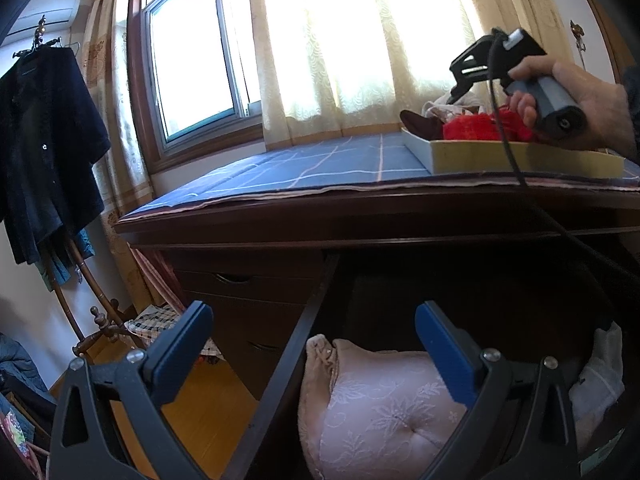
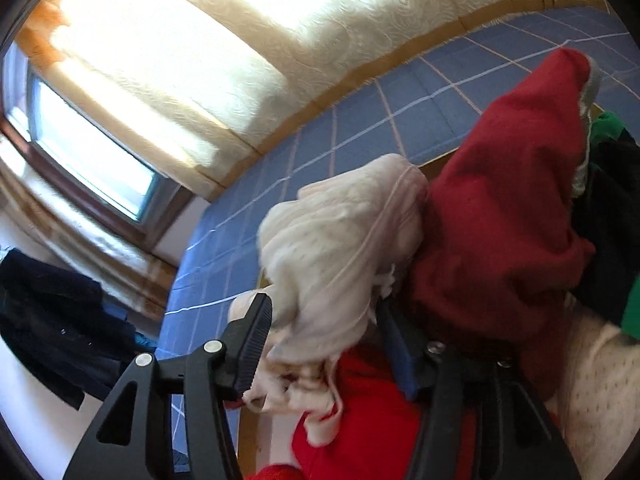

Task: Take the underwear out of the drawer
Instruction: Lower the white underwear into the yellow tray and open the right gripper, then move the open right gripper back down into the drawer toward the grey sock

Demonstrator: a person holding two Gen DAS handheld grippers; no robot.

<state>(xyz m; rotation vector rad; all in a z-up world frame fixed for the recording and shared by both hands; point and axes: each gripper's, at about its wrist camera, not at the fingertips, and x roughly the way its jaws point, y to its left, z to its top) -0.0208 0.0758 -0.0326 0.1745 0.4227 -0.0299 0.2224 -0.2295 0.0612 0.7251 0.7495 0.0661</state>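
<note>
While the left gripper (image 1: 314,344) gapes empty, cream underwear (image 2: 340,248) hides whether the parted right gripper (image 2: 328,344) pinches it.

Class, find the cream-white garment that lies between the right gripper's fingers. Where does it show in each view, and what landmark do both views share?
Left wrist view: white garment, small, upper right, in the tray, under the right gripper.
Right wrist view: white garment, large, centre, between the right gripper's parted fingers.
Shared landmark: blue checked cloth under the window.
</note>
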